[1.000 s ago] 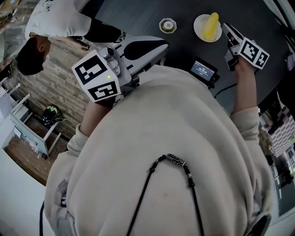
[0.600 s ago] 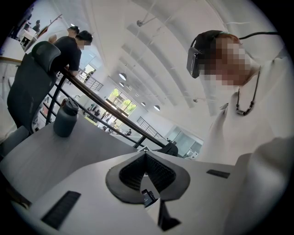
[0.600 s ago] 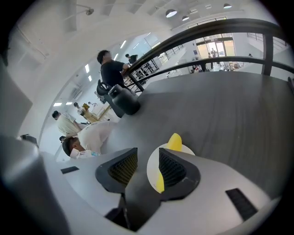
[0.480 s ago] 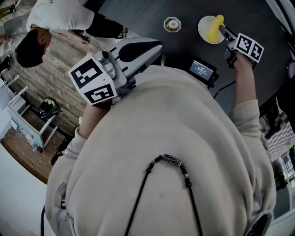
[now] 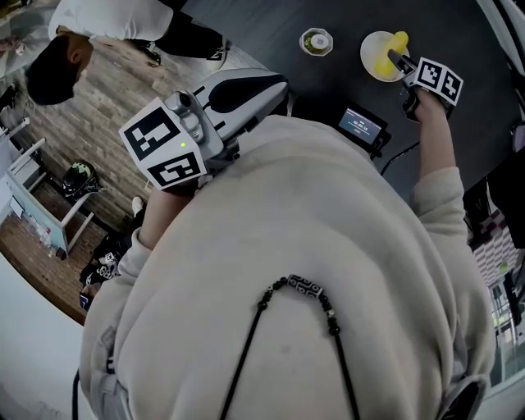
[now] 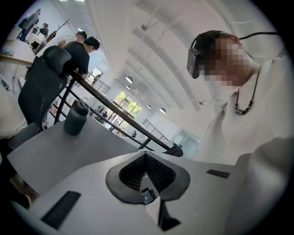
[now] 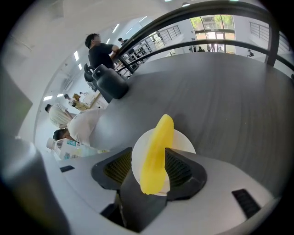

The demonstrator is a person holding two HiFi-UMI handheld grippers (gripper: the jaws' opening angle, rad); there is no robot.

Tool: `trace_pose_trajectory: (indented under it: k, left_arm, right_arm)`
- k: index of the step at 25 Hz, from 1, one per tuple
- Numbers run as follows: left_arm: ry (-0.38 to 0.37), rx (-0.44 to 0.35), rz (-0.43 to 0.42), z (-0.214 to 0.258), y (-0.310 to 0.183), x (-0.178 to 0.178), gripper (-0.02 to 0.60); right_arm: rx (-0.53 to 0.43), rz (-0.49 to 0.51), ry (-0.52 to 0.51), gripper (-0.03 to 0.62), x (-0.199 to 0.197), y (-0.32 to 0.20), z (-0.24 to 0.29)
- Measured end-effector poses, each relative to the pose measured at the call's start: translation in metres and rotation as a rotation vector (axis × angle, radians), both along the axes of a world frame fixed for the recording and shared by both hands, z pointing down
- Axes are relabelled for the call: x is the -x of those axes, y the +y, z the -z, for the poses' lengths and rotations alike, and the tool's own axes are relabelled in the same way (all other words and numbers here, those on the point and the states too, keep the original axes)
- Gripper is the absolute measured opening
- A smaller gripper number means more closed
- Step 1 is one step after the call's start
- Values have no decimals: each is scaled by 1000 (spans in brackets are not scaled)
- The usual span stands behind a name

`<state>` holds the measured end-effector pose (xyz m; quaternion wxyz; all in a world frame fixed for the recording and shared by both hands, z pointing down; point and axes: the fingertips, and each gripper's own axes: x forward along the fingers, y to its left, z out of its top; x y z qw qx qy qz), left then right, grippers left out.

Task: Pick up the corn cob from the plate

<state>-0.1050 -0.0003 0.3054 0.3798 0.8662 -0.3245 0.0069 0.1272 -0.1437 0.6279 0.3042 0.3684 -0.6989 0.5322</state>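
Left gripper (image 6: 146, 153) sits close to the chest at 10 o'clock in head view, jaws together, nothing in them. Right gripper (image 5: 394, 59) is out at 1 o'clock, tilted down over the plate (image 7: 184, 139). Its jaws have just been opening and stand apart, straddling the corn cob (image 7: 155, 151), pads not pressing on it (right pad looks very close). Cob lies on the white plate, long axis running 6 to 12 in the right gripper view. Judgement: looks like smooth moulded plastic, so light, stiff and rounded, likely to roll or squirt out. Best grip is across the thick mid-length, not the tapered tips. Beyond, a small round dish (image 5: 317, 41) at 12 on the dark table (image 5: 344, 16)
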Motion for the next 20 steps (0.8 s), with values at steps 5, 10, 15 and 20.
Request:
trace_pose_trajectory:
  k: [5, 10, 15, 20]
  left_arm:
    - [-8, 5, 27, -4, 4, 5, 2]
    - [-14, 12, 47, -8, 9, 5, 2]
    - [1, 20, 49, -12, 10, 5, 2]
    - [6, 12, 41, -5, 11, 4, 3]
  right_arm:
    - [37, 27, 90, 255, -8, 4, -28]
    - [69, 10, 45, 264, -4, 7, -41]
    - [89, 13, -9, 261, 8, 12, -51]
    - [82, 33, 20, 251, 6, 11, -47]
